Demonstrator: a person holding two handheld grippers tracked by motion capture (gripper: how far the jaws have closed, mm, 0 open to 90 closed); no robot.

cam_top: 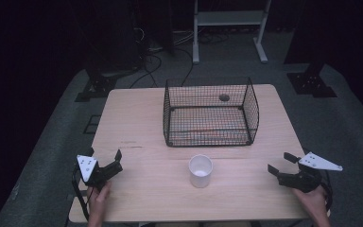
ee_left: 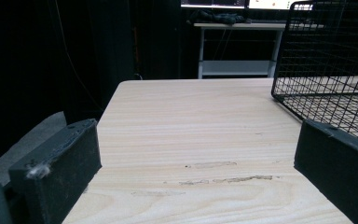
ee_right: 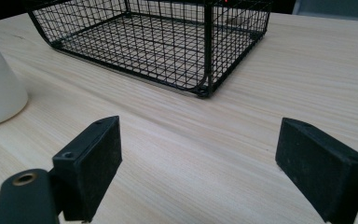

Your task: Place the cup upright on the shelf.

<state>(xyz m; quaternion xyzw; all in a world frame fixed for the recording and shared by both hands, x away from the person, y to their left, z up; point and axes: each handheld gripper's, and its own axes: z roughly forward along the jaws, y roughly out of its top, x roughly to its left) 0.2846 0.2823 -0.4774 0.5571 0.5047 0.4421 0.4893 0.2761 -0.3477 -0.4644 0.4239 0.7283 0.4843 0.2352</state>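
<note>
The table (cam_top: 137, 127) is bearing a basket (cam_top: 211, 112) with the cup (cam_top: 200, 170) standing just before it, between the left gripper (cam_top: 105, 161) and right gripper (cam_top: 279, 163), both gaping empty, so a careless reach is risking tipping it.

1. High view: above the counter's (cam_top: 137, 118) near edge, facing forward and down, far off.
2. Left gripper view: low at the near-left corner, facing the far edge.
3. Right gripper view: low, close, near-right; shares the wire basket (ee_right: 168, 42) with both others.
</note>
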